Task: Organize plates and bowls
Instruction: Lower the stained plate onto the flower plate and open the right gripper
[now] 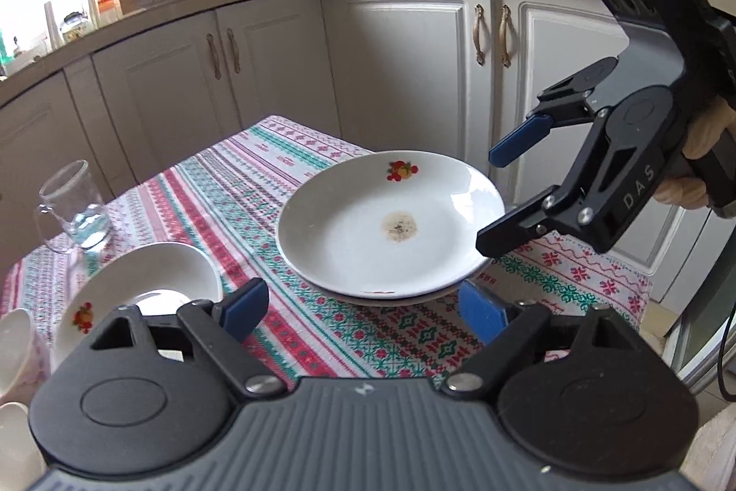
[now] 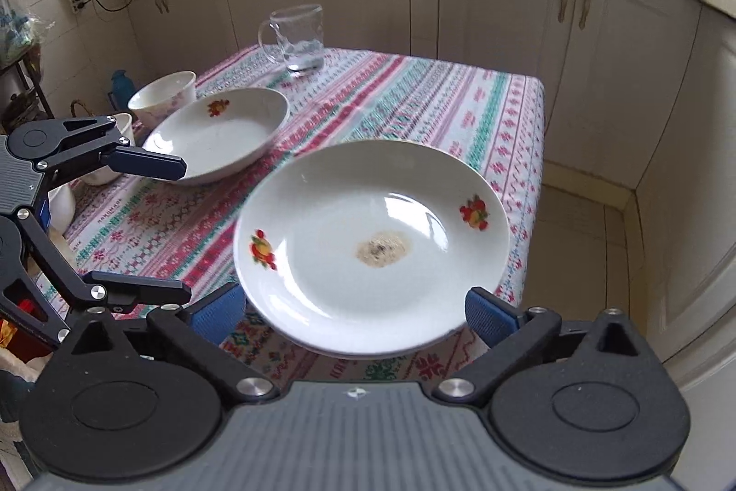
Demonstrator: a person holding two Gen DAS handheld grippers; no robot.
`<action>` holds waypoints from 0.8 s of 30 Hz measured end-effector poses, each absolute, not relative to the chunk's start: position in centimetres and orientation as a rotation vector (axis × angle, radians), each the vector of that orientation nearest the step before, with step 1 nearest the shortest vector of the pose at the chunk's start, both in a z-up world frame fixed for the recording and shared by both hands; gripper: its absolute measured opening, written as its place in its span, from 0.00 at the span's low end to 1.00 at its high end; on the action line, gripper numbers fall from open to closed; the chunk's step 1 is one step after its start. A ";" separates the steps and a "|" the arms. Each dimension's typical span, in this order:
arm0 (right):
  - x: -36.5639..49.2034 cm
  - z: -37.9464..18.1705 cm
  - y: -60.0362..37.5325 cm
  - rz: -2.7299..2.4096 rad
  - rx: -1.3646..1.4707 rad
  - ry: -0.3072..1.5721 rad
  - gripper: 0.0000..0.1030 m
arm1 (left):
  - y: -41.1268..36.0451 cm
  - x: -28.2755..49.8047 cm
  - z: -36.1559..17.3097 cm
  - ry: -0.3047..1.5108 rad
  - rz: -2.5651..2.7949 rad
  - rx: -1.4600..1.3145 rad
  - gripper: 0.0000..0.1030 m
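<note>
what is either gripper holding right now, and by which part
Nothing. The left gripper and right gripper both stand open, and the stained plate lies free on the tablecloth.

A glass mug point(image 2: 294, 39) stands on the patterned tablecloth point(image 2: 414, 100), near white kitchen cabinets point(image 1: 405, 54).

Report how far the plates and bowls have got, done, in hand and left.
Done: the stained plate seems to rest on another dish whose rim shows under it in the left wrist view.
In hand: nothing; left gripper and right gripper are open, right jaws just widened.
Left: the second plate, the bowl and other white dishes are unstacked.
</note>
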State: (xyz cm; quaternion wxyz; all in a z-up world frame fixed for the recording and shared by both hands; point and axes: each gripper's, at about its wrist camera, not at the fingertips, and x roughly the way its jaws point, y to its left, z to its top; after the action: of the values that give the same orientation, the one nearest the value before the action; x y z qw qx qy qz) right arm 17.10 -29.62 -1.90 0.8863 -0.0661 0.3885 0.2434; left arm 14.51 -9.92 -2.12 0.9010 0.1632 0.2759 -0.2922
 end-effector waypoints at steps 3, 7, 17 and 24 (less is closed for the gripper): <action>15.7 -1.3 -28.3 0.485 -0.166 0.759 1.00 | -9.0 13.4 -1.4 0.564 -0.575 0.328 0.88; 13.7 -1.2 -26.2 0.425 -0.209 0.702 1.00 | -7.5 11.7 -1.0 0.561 -0.547 0.286 0.89; 10.3 -1.0 -20.8 0.470 -0.186 0.633 1.00 | -1.7 7.1 -1.0 0.567 -0.399 0.211 0.90; 9.9 -1.0 -16.3 0.575 -0.234 0.635 1.00 | 3.1 4.3 -0.9 0.548 -0.304 0.193 0.90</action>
State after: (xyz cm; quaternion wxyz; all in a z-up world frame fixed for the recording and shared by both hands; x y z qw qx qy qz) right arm 9.93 -16.26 -0.96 0.9030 -0.1132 0.3071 0.2782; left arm 4.31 3.15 -0.93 0.9468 0.0946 0.2689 -0.1492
